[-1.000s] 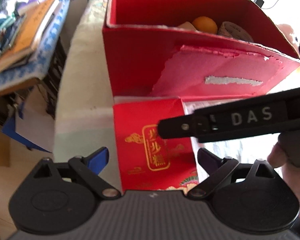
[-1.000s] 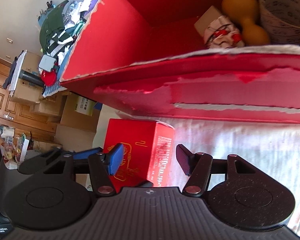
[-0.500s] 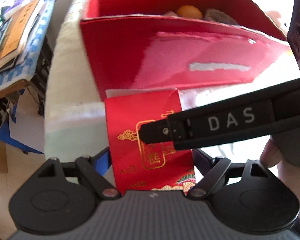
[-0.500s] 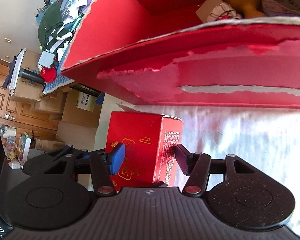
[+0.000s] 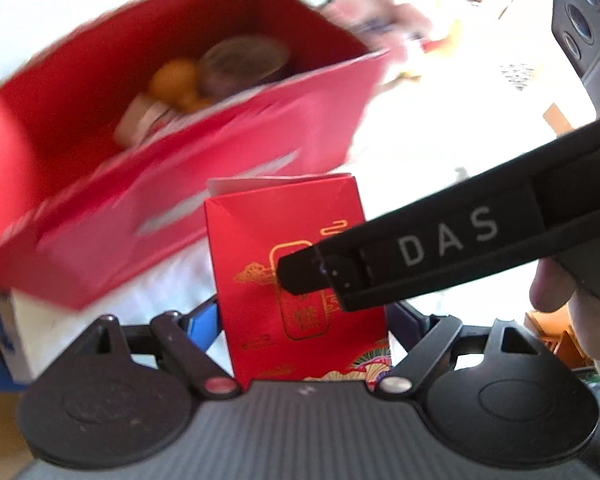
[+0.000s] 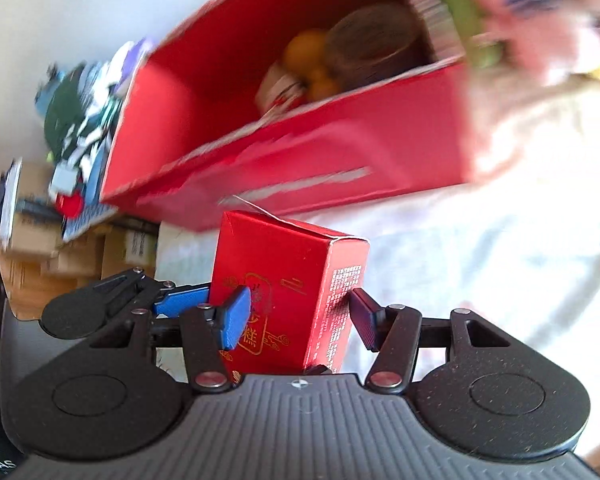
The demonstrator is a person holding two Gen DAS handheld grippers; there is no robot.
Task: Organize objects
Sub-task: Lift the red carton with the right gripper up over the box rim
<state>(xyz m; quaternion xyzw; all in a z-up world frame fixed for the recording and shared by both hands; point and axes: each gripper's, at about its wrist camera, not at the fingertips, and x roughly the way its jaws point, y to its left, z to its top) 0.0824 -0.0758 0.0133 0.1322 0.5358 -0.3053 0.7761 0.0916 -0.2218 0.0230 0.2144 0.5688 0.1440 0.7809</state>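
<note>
A small red box with gold print (image 5: 276,248) is lifted off the white cloth, just in front of the big open red box (image 5: 180,184). My left gripper (image 5: 304,316) is shut on its two narrow sides. My right gripper (image 6: 296,316) is shut on it too, its blue pad (image 6: 236,316) on the printed face and its black pad on the opposite side. In the left wrist view the right gripper's black finger (image 5: 400,256) lies across the printed face. Inside the big red box (image 6: 300,160) lie an orange gourd (image 6: 308,60), a tape roll (image 6: 372,48) and a small packet.
The table's white cloth (image 6: 500,260) spreads to the right of the boxes. A blurred pink and green heap (image 6: 540,20) lies behind the big box. Off the table's left side are a pile of clothes and books (image 6: 80,120) and cardboard boxes (image 6: 40,248). A person's hand (image 5: 552,280) holds the right gripper.
The left jaws closed onto the small red box. Both grippers then rose and swung with it, so the big box's inside now shows from higher up. The picture is motion-blurred.
</note>
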